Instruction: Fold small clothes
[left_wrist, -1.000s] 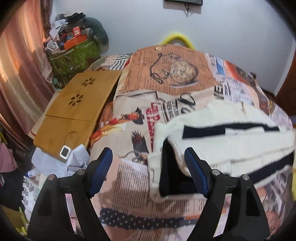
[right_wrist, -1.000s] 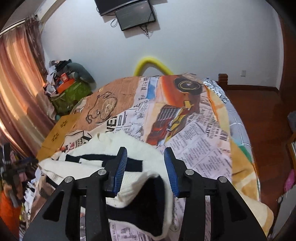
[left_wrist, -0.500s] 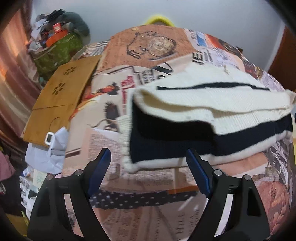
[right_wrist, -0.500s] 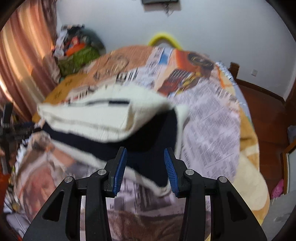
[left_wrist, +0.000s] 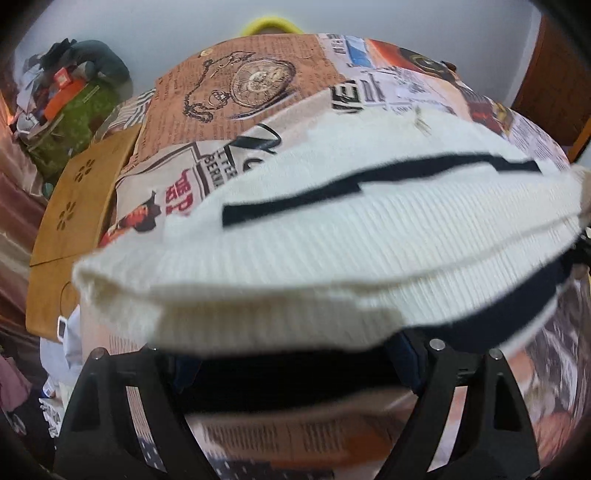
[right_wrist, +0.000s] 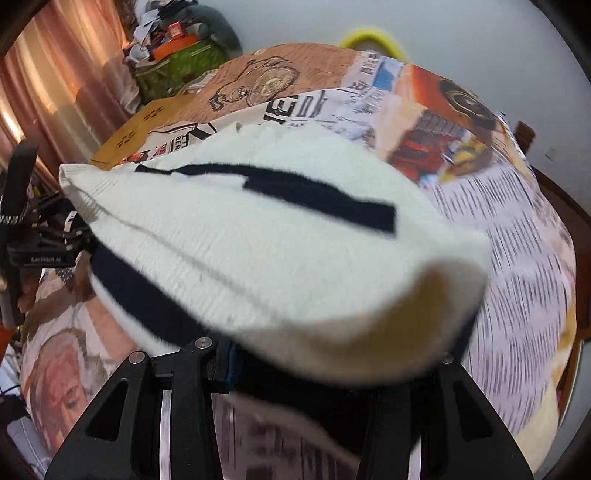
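- A cream knitted sweater with thin dark stripes and a broad dark band along its hem fills both wrist views. It is already doubled over, with layered edges showing, and it hangs across the tips of both tools, above a bed covered in a newspaper-print spread.
- The left tool has its jaws spread wide. The dark hem lies between them and the cream layer drapes over the fingertips, so I cannot tell whether the pads press on the cloth.
- The right tool has its jaws fairly close together, pinching the dark hem at the sweater's other end. The cream fold bulges over and just ahead of it.
- The step in hand appears to be laying the folded sweater down on the bed.
- To do it well, keep both ends level and lightly taut, so that the fold line stays straight between the tools.
- Lower the far edge first, then let the near hem settle last, so the layers do not slide apart.
- The thick, soft knit will probably sag in the middle.
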